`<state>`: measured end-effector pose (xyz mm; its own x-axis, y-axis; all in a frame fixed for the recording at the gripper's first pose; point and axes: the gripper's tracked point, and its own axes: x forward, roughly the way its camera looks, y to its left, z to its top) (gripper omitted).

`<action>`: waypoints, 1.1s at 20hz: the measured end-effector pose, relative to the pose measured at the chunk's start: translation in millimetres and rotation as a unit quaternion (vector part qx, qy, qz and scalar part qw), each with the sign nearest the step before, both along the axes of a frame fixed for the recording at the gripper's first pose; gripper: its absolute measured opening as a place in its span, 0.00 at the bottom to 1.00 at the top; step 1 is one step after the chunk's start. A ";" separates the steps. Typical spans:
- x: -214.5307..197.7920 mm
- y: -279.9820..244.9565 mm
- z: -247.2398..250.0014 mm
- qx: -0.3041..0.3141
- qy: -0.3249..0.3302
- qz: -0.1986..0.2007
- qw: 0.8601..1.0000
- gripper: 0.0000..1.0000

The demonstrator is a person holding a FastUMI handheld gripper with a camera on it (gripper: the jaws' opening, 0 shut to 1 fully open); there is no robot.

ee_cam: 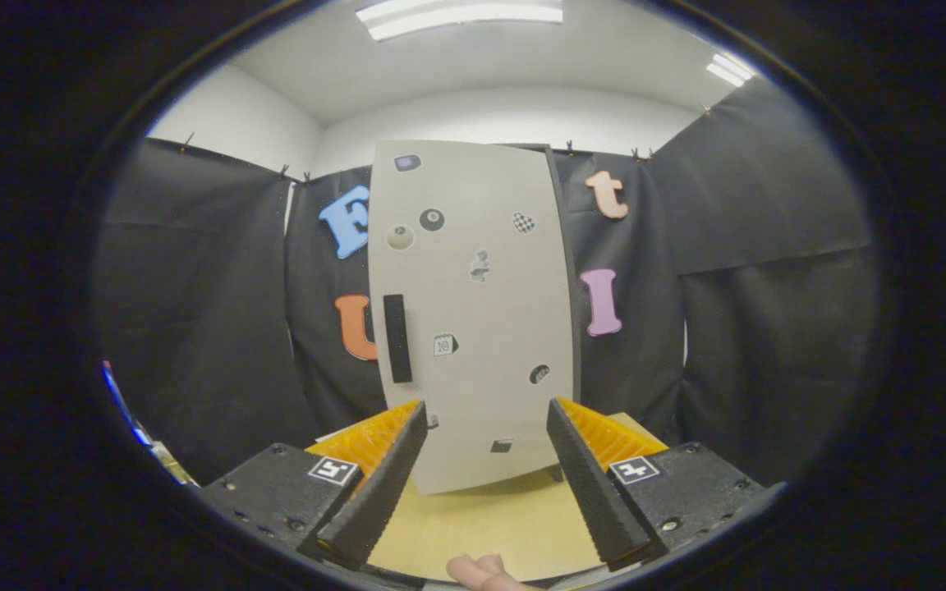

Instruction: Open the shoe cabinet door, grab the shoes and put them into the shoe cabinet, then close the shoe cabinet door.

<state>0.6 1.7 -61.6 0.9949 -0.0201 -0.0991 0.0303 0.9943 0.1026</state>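
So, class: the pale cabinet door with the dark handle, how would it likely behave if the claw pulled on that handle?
The door looks like a flat rigid panel, so it should probably swing rather than bend. The handle sits near one edge, suggesting easy leverage. The tall, narrow cabinet might tip or slide on the table. The claw is open, short of it.

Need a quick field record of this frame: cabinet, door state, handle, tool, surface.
cabinet: shoe cabinet stands upright on the table, ahead of the tool
door: shut, stickers scattered across its front
handle: dark vertical handle near the door's left edge
tool: tool open, fingers spread, holding nothing, short of the door
surface: light wooden table
person: fingertips show just below the tool
shoes: cannot tell where from this view
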 end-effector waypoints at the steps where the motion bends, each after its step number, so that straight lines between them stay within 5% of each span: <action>1: -3.6 -11.2 -2.5 -0.002 0.004 -0.020 1.000 0.97; 5: -17.0 -23.1 6.6 -0.006 -0.024 -0.047 0.999 0.96; 22: -51.3 -5.0 -13.8 -0.050 -0.037 -0.020 0.998 0.95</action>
